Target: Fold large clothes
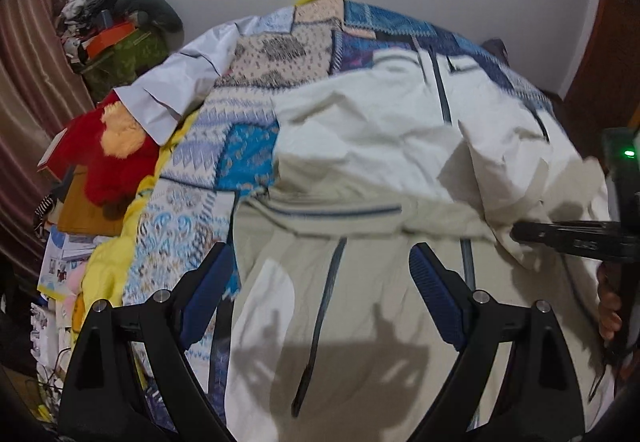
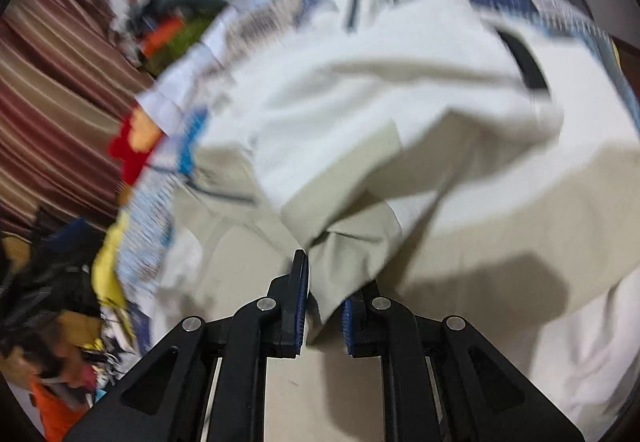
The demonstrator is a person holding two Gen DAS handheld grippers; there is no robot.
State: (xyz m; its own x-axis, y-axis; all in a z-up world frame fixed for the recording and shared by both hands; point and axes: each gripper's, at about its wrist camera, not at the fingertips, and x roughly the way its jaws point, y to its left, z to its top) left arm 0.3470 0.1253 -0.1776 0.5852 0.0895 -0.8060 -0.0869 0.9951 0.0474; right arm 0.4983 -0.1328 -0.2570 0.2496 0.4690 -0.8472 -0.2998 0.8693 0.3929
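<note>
Clearly the fold is only partway along. Largest in sight is the bed (image 1: 256,54) with its patchwork blue cover, and over most of it lies the big cream garment (image 1: 360,146), a jacket by the look of its dark zips and piping, though I cannot be sure. Its far part is bunched and doubled over toward the right, the near part lies flatter, and nothing yet forms a neat rectangle, so I judge several folds and some smoothing remain. At the left edge of the bed sits a red plush toy (image 1: 108,158). The right gripper (image 2: 325,296) is pinched tight on a fold of the cream cloth, lifting it. The left gripper (image 1: 320,282) stands wide above the near cloth, holding nothing.
</note>
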